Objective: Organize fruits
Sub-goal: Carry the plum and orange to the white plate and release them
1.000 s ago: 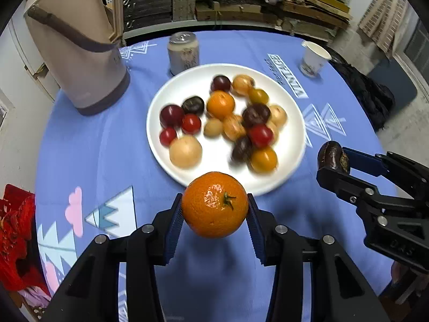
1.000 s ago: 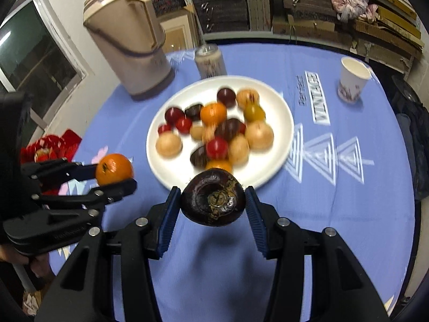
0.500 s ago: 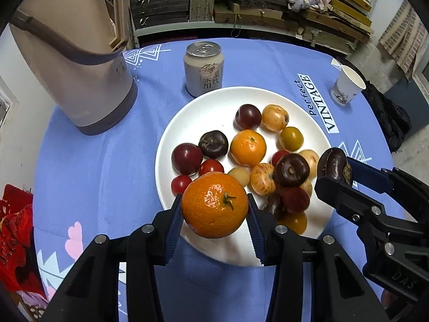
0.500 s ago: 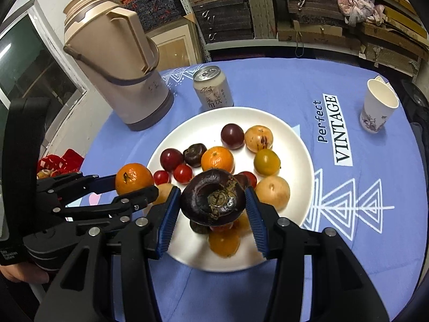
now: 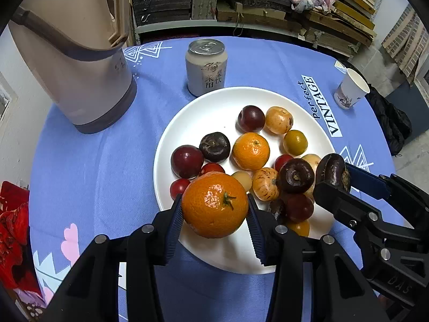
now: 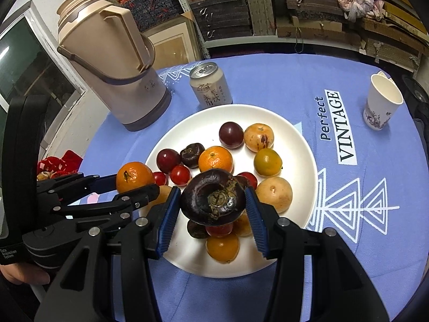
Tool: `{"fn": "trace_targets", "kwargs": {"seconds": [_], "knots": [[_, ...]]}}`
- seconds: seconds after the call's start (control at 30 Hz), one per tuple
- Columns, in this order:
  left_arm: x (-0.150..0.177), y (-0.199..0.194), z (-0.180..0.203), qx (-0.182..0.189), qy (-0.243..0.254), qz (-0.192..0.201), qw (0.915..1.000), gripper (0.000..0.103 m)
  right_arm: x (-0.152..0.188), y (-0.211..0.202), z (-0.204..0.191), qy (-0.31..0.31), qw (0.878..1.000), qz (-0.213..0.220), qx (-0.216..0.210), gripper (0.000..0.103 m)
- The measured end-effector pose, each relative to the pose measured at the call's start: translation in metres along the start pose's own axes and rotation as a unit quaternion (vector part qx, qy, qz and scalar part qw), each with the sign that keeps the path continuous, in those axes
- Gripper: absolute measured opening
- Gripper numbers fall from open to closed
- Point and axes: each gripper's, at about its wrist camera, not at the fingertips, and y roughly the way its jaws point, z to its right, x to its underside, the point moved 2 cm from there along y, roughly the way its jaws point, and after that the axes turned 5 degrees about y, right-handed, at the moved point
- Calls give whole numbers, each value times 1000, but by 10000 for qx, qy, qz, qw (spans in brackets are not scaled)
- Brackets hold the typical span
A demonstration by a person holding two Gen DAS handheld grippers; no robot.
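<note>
A white plate (image 5: 214,107) (image 6: 300,145) on the blue tablecloth holds several fruits: oranges, dark plums, red tomatoes, yellow-brown ones. My left gripper (image 5: 214,209) is shut on an orange (image 5: 214,204) and holds it above the plate's near left rim; it also shows in the right wrist view (image 6: 134,181). My right gripper (image 6: 211,209) is shut on a dark purple mangosteen (image 6: 211,197) above the near side of the plate; it shows at the right of the left wrist view (image 5: 333,173).
A beige thermos jug (image 5: 72,61) (image 6: 112,61) stands at the far left. A drink can (image 5: 206,67) (image 6: 210,86) stands just behind the plate. A paper cup (image 5: 350,88) (image 6: 382,106) is at the far right. Shelves lie beyond the table.
Both grippers have moved forward with their fruits and now hang over the plate's near part; the plate, can and jug look closer.
</note>
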Motion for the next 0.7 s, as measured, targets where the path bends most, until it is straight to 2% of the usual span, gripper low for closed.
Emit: {"fn": "trace_targets", "kwargs": {"seconds": [0.27, 0.47, 0.6, 0.7], "knots": [[-3, 1, 6, 25, 80, 4, 10000, 46, -5, 3, 3, 40, 10000, -47, 21, 49], [-5, 8, 1, 30, -156, -120, 9998, 47, -12, 13, 9, 253, 9996, -116, 3, 49], [-5, 2, -1, -125, -181, 10, 9998, 62, -10, 13, 12, 322, 9994, -107, 5, 49], [-6, -4, -2, -111, -195, 85, 9997, 66, -8, 11, 13, 345, 9993, -114, 3, 49]]}}
